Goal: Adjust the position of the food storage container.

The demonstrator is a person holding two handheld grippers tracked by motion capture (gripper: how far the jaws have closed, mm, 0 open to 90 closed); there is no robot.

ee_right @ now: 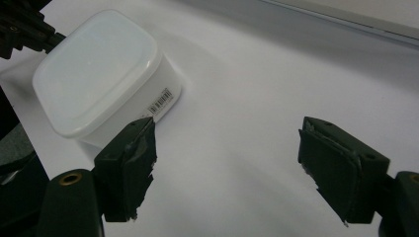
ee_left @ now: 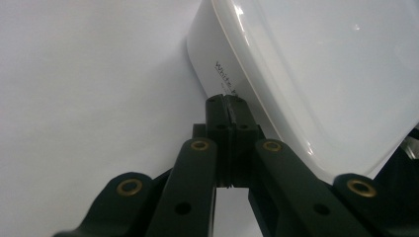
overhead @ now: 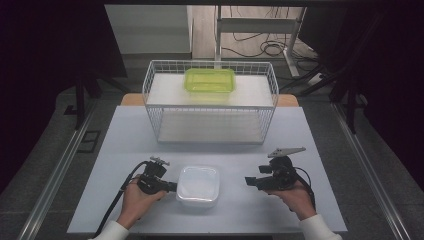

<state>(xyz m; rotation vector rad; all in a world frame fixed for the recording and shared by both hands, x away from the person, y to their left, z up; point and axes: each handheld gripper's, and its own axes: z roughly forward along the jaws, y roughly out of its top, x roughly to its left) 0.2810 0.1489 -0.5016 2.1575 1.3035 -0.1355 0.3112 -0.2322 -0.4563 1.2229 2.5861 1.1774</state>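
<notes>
High view: lidded white square plastic container [overhead: 198, 185] on pale table [overhead: 125, 150], left gripper [overhead: 171, 186] touching its side, right gripper [overhead: 248, 181] apart | Left gripper view: jaws closed, empty; container cropped | Right gripper view: jaws open, empty.

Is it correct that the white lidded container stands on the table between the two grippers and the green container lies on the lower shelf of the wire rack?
Not quite. The high view shows the green container on the upper shelf of the wire rack, not the lower one. The white lidded container does stand on the table between the left gripper and the right gripper.
</notes>
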